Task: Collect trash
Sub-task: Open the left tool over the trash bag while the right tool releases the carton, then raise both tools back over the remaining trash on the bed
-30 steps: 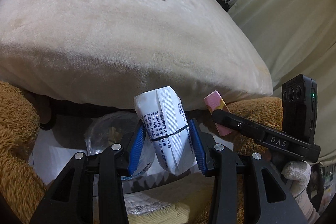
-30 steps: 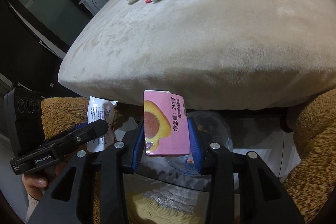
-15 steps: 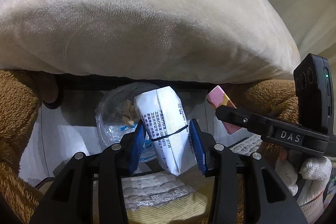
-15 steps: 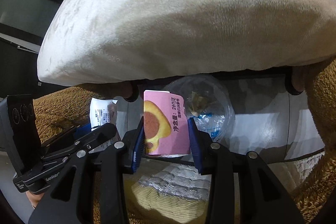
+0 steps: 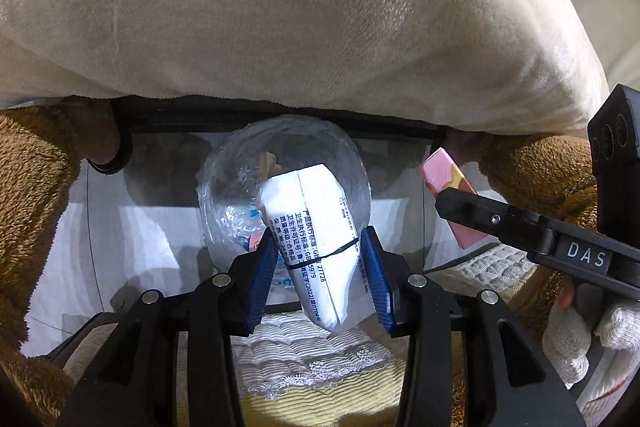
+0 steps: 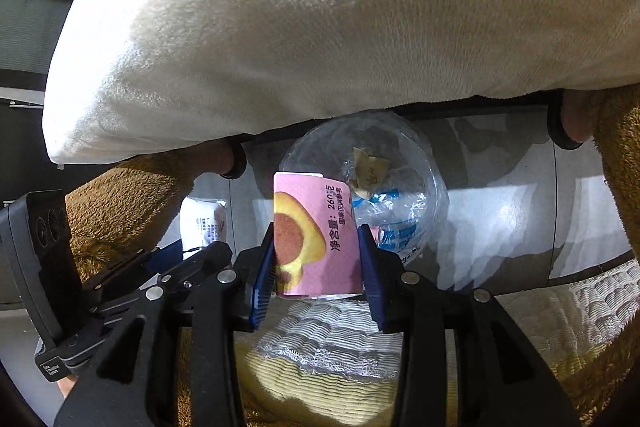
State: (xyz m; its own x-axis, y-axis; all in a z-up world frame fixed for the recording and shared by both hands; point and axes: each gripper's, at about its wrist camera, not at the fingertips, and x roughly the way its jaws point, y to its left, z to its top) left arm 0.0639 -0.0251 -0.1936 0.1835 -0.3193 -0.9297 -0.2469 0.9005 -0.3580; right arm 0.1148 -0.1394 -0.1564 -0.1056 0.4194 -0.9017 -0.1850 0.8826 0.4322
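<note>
Left tongs: clamped on a white tissue packet across its middle, blue pads pressing both flat sides so the soft pack bulges a little above and below; pointing steeply down.
Right tongs: clamped on a pink snack carton, pads on its two narrow edges, the printed face turned to the camera; a firm hold suited to a stiff box.
Bin: a clear plastic-lined trash bin stands on the pale floor under the edge of the beige blanket, directly beyond both held pieces; scraps and a blue-printed wrapper already lie in it.
Why held so: both pieces hang over or just short of the bin mouth, likely so each can fall straight in once let go.
Step, as judged: carry is nearly done, release not yet made.
Risk: the two tongs sit close together, and the carton looks nearer the rim than the centre.
Person: a white-gloved hand grips the right handle.
</note>
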